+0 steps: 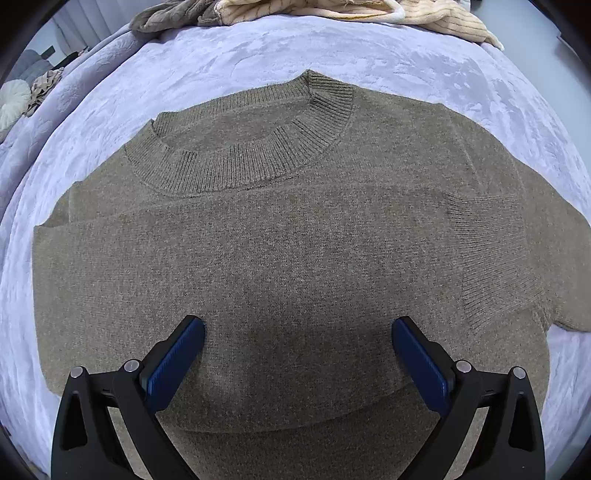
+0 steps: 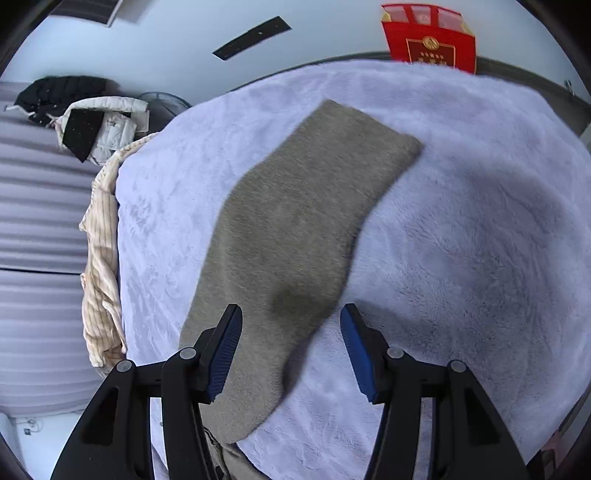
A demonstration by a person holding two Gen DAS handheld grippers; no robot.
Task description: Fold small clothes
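Observation:
A small brown knit sweater (image 1: 288, 240) lies flat on a lilac fleece blanket (image 1: 229, 62), collar away from me. One sleeve is folded across the chest, its ribbed cuff (image 1: 495, 258) at the right. My left gripper (image 1: 297, 325) is open and empty just above the sweater's lower body. In the right wrist view the other brown sleeve (image 2: 295, 229) stretches out over the blanket (image 2: 461, 221). My right gripper (image 2: 291, 314) is open above that sleeve's near part, holding nothing.
A pile of cream striped and grey clothes (image 1: 332, 11) lies at the blanket's far edge. A cream striped garment (image 2: 101, 258) hangs over the bed's left side. A red box (image 2: 428, 37) stands beyond the bed, and jackets (image 2: 96, 122) lie to the left.

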